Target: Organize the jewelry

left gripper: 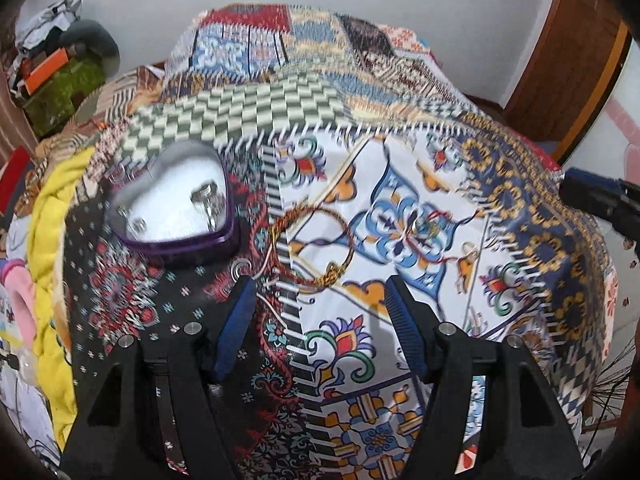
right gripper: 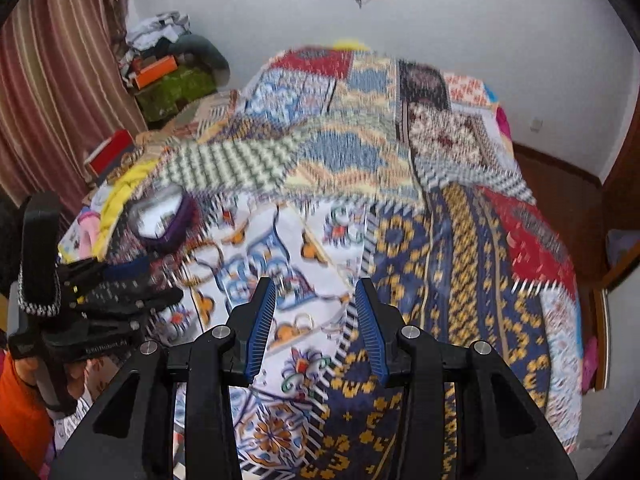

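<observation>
Both hand-held grippers above the bed, jaws apart, nothing held.

From my left wrist view, going left to right: the purple heart-shaped box (left gripper: 176, 208) sits open on the patchwork bedspread (left gripper: 400, 168), with a few small silver pieces (left gripper: 206, 200) on its white lining; they are too blurred to name. Just right of the box a red-and-gold bracelet (left gripper: 316, 240) lies flat on the cover, ahead of my left hand-held gripper (left gripper: 320, 304), whose blue-padded fingers (left gripper: 236, 324) stand wide apart and touch nothing. Farther right a small gold ring (left gripper: 470, 250) rests on the white-patterned patch. In my right wrist view the right hand-held gripper (right gripper: 316, 308) is also spread and empty, and two gold rings (right gripper: 306, 320) lie on the cover between its fingers.
</observation>
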`<state>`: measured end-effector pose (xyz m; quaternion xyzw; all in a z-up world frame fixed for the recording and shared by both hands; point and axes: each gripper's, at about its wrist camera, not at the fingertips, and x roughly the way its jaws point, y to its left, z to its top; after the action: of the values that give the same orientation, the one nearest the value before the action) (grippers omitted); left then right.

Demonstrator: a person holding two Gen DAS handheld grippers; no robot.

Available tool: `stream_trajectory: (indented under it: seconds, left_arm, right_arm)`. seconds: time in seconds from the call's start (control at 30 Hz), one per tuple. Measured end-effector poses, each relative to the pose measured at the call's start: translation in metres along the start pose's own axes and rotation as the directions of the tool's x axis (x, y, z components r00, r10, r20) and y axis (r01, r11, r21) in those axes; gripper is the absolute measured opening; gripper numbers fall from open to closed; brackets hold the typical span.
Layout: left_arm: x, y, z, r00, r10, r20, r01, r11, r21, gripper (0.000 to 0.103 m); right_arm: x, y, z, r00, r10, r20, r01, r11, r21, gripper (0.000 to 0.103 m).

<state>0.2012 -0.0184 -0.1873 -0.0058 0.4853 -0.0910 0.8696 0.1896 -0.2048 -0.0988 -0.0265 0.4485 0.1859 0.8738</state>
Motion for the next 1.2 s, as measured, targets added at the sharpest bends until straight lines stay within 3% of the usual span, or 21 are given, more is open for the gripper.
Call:
stream_trajectory:
  seconds: [0.2,0.47,0.77,0.9,0.97,1.0,1.07,1.2]
  left_arm:
    - [0.017,0.005,-0.006,0.999,-0.004,-0.036,0.004,1.000,-0.009,0.065]
    - [0.032,0.004,0.001,1.000,0.026,-0.016,-0.026,0.999,0.026,0.068]
    - [0.044,0.001,0.015,1.000,0.019,0.012,-0.019,0.999,0.043,0.067]
    - [0.045,-0.001,0.016,0.999,0.032,0.029,-0.034,0.998,0.054,0.054]
    - [0.046,-0.001,0.017,0.999,0.034,0.032,-0.036,0.998,0.058,0.048]
    - [0.045,-0.002,0.017,0.999,0.034,0.035,-0.037,0.997,0.061,0.041]
    - [0.044,-0.004,0.016,0.999,0.025,0.042,-0.028,0.997,0.076,0.027]
    - [0.041,-0.010,0.015,0.998,0.029,0.047,-0.033,0.994,0.100,0.016]
  right_arm:
    - [0.026,-0.001,-0.015,0.995,0.003,-0.098,-0.005,1.000,-0.022,0.038]
    - [0.051,0.001,-0.018,0.981,0.039,-0.192,-0.050,0.997,-0.052,0.038]
    - [0.073,0.004,-0.027,0.969,0.044,-0.243,-0.065,0.995,-0.081,0.038]
    - [0.078,0.001,-0.025,0.969,0.062,-0.241,-0.080,0.995,-0.067,0.037]
    - [0.081,0.003,-0.023,0.970,0.048,-0.237,-0.067,0.995,-0.074,0.026]
    - [0.081,0.003,-0.023,0.970,0.049,-0.236,-0.069,0.995,-0.077,0.018]
    - [0.082,0.003,-0.023,0.971,0.057,-0.234,-0.077,0.994,-0.074,0.018]
    - [0.080,0.005,-0.021,0.974,0.051,-0.220,-0.071,0.994,-0.085,0.018]
